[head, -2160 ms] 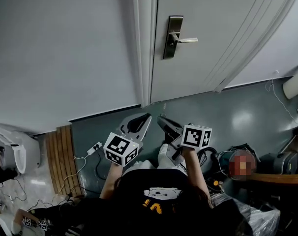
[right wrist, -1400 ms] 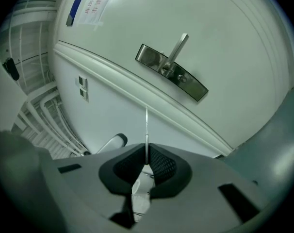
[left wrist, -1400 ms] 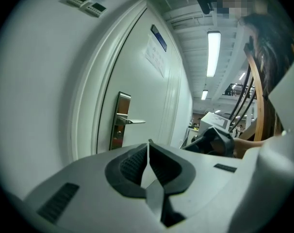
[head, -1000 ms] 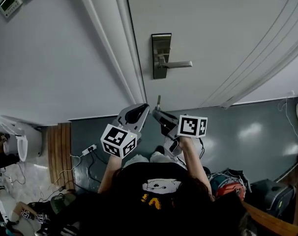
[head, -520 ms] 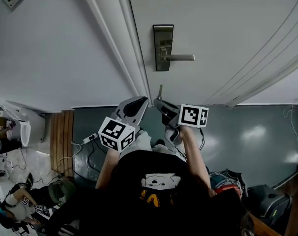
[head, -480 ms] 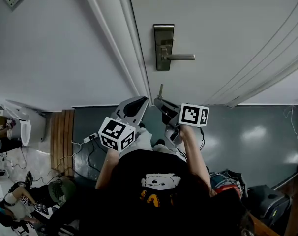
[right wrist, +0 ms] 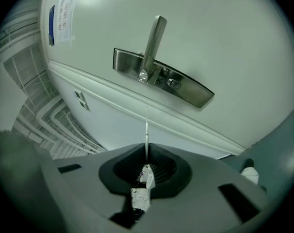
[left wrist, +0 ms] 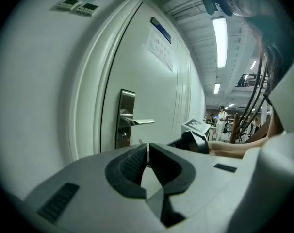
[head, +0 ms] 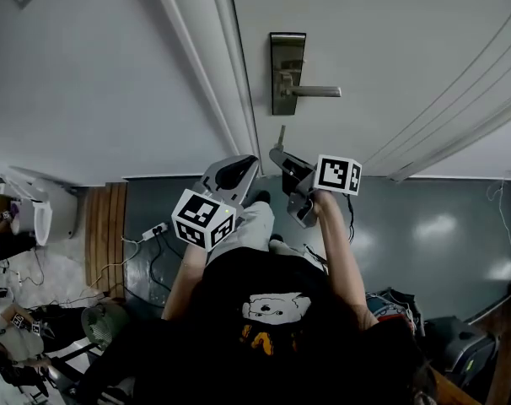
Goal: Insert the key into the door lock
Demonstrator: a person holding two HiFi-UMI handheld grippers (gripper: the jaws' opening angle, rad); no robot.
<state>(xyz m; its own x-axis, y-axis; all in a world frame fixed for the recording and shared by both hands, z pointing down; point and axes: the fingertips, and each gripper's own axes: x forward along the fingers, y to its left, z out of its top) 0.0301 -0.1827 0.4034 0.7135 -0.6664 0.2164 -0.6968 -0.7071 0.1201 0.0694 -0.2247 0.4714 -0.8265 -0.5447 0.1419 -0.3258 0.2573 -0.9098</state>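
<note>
The steel lock plate (head: 287, 72) with its lever handle (head: 316, 91) sits on the white door. My right gripper (head: 279, 153) is just below the plate, shut on a key (head: 280, 136) whose thin blade points up at the door. In the right gripper view the key (right wrist: 146, 130) stands out of the shut jaws, short of the lock plate (right wrist: 186, 88); the keyhole (right wrist: 172, 83) lies beside the handle (right wrist: 152, 42). My left gripper (head: 245, 164) is shut and holds nothing, left of the right one; its jaws (left wrist: 147, 154) point toward the plate (left wrist: 125, 118).
The door frame (head: 239, 83) runs down left of the lock, with plain wall beyond. On the floor lie a wooden board (head: 104, 234), a power strip (head: 157, 229) with cables, and a white appliance (head: 36, 205). Bags and clutter sit at lower right.
The right gripper has risen with the key, closer to the lock plate. The left gripper stays shut beside it. The person's view has shifted nearer the door.
</note>
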